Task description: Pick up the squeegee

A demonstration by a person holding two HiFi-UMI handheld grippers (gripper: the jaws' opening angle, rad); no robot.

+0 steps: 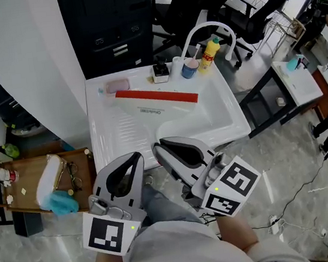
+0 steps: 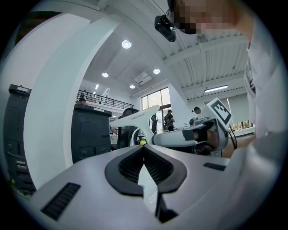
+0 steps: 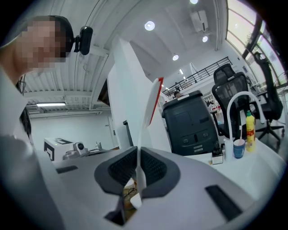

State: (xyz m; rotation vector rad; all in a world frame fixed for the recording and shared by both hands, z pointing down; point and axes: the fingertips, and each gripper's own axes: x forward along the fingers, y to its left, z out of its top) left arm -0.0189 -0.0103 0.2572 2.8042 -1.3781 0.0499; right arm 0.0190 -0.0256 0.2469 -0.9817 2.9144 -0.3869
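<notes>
Grip check first: the right gripper (image 3: 137, 149) has its pads clamped on the thin white tail of the squeegee (image 3: 151, 105), and from its own view the blade runs up and away from the jaws with the red strip at the far end. The left gripper (image 2: 144, 146) is pinched shut on nothing, with its tips meeting, and it sits just beside the right one with no part in the hold.

From the head view the squeegee (image 1: 157, 101) hangs out over the sink (image 1: 110, 142), red edge across, handle end back toward the right gripper (image 1: 158, 147). The left gripper view shows it up in the air at jaw height, so I'd say it's already off the basin and this is the lifting part of the pick.

How I'd do it well:
- That's a small bite on the very end of a long flat thing (lots of lever, little pad), so squeeze firm and don't relax.
- Raise it slow and straight, with no wrist flicks, or the wide end may swing and pivot in the pads.
- Steer clear of the faucet (image 1: 207, 29) and the yellow bottle (image 1: 208, 54) at the back of the sink, which are near enough to clip.
- Leave the left gripper (image 1: 136, 156) out of the way, or bring it under the blade only if it starts sagging.
</notes>
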